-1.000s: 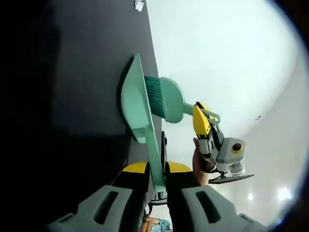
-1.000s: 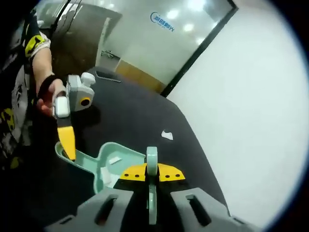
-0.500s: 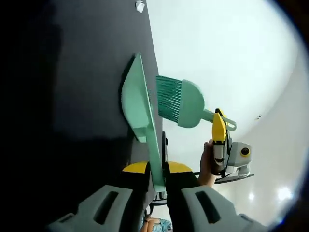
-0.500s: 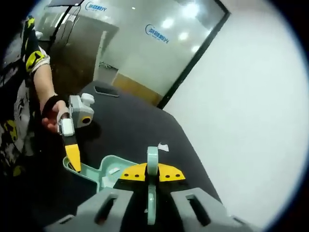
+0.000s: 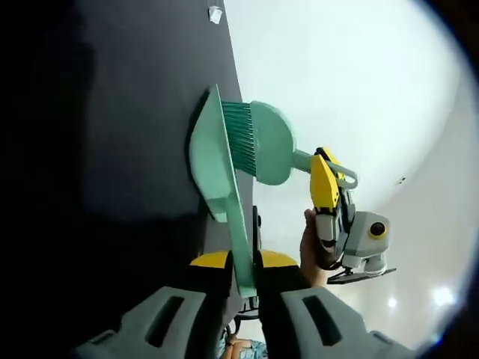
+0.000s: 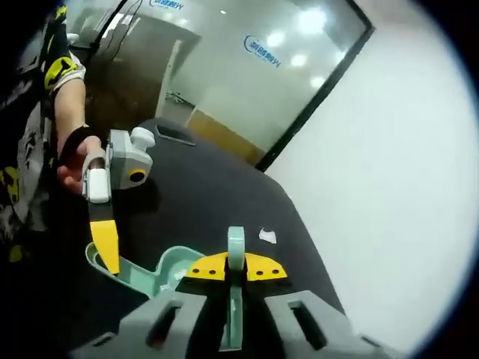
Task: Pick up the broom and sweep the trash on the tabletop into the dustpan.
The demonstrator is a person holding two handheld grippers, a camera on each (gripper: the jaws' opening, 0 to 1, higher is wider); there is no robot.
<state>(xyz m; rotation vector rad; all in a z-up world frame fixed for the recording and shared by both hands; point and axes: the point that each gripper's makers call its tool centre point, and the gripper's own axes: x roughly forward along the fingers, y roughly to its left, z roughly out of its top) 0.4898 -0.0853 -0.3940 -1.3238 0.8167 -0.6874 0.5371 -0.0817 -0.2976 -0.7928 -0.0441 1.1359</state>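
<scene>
Right gripper view: unreadable blue lettering on glass wall.

We see the dustpan standing on the dark tabletop, the broom set against its open side. A paper scrap lies on the tabletop well beyond them. In the right gripper view, the scrap sits beyond the dustpan.
</scene>
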